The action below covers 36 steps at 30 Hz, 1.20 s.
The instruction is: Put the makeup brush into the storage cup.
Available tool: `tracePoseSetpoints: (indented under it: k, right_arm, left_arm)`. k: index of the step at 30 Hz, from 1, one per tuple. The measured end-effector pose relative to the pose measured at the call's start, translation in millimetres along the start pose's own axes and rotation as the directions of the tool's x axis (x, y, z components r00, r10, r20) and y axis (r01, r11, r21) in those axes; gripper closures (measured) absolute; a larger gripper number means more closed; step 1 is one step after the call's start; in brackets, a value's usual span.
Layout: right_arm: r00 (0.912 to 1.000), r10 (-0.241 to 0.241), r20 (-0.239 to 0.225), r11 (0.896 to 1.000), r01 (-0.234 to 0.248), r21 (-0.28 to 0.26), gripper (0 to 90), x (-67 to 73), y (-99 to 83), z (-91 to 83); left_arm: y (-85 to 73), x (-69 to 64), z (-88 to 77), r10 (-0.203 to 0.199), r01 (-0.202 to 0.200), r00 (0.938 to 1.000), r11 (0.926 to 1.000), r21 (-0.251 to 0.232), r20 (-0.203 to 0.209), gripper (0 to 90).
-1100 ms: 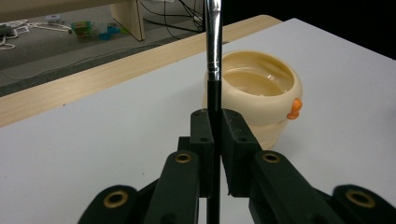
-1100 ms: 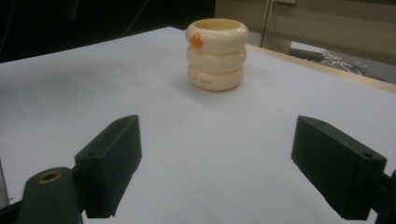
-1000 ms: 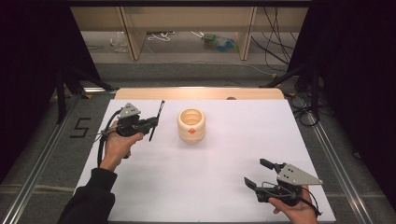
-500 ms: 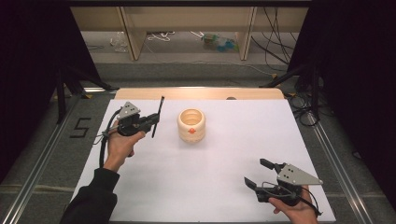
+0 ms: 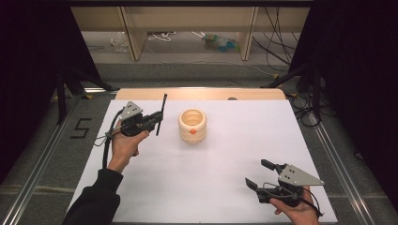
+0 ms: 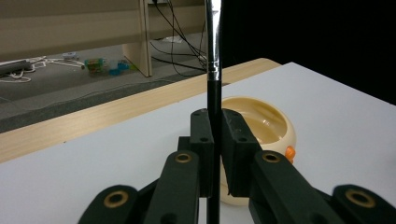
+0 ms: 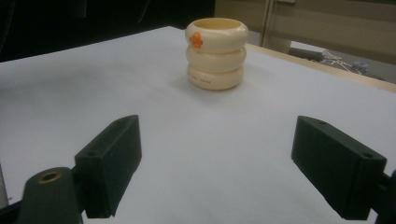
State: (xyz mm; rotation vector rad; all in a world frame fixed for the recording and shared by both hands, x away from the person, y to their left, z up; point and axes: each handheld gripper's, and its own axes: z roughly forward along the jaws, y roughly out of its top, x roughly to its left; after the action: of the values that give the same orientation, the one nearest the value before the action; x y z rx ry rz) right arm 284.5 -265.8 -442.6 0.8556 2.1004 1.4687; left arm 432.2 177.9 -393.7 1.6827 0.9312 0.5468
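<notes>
**Left gripper clamps a thin black stick beside the cream pot; right gripper waits wide open**

Over on the left, the left gripper [image 5: 151,121] has its jaws squeezed tight on a slim black stick [image 5: 161,114], and there it is in the left gripper view too: the two black pads press on the stick [image 6: 214,100] from either side, the shaft running straight up between them, dark below and shiny silver higher up. From the high view the stick stands nearly upright, tilted a touch, with its top above the jaws and its lower end just under them. The left hand [image 5: 126,143] grips the handle from below, forearm in a dark sleeve rising from the bottom edge, jaws pointing across the table toward the pot.

And the pot: a cream, ribbed holder [image 5: 192,125] like three stacked rings, with a small orange mark on its side, standing upright on the white table [image 5: 220,187], mouth open. It sits just beside the stick, apart from it, not touching.

Down at the near right corner, the right gripper [image 5: 259,174] is spread wide, nothing between its jaws. The right gripper view shows the two pads far apart, with bare white table between them and the holder [image 7: 216,53] well ahead. The right hand [image 5: 293,211] holds it low, jaws aimed left and slightly away.
</notes>
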Motion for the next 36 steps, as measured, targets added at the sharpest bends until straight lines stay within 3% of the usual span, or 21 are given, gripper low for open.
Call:
tracePoseSetpoints:
  k: [8, 10, 18, 19, 27, 29, 36]
  right_arm:
    - [0.9999, -0.014, 0.004, 1.000, 0.014, -0.014, 17.2, -1.0, -0.1, 0.7]
    - [1.0000, 0.006, -0.003, 1.000, -0.006, 0.005, 17.2, 0.4, 0.0, -0.1]
    - [1.0000, 0.009, 0.000, 1.000, -0.009, -0.002, 17.2, 0.3, -0.5, 0.8]
    - [1.0000, 0.006, -0.001, 1.000, -0.006, 0.028, 17.2, -0.2, 0.3, -1.6]
    - [0.9999, 0.013, -0.003, 1.000, -0.013, -0.004, 17.2, 0.0, -0.7, 1.1]
    - [1.0000, -0.007, 0.006, 1.000, 0.007, -0.017, 17.2, -1.5, -0.6, 1.5]
    - [0.9999, 0.010, 0.001, 1.000, -0.010, -0.005, 17.2, -0.1, -0.5, 0.7]
  left_arm:
    - [1.6, -2.3, 1.8, 0.000, 0.000, 1.0000, 0.9996, -0.028, 0.006, 83.6]
    - [1.9, -2.6, 2.2, -0.003, 0.003, 0.9999, 0.9995, -0.032, 0.010, 83.5]
    - [2.6, -2.4, 3.6, -0.010, 0.011, 0.9997, 0.9995, -0.029, 0.020, 83.5]
    - [2.8, -2.5, 3.8, -0.012, 0.012, 0.9997, 0.9994, -0.031, 0.020, 83.6]
    - [5.9, -5.3, 7.7, -0.010, 0.012, 0.9996, 0.9988, -0.048, 0.027, 83.5]
    - [7.8, -7.0, 8.5, -0.013, 0.015, 0.9995, 0.9984, -0.055, 0.027, 83.5]
    - [13.5, -12.1, 13.8, -0.003, 0.006, 0.9992, 0.9973, -0.073, 0.040, 83.5]
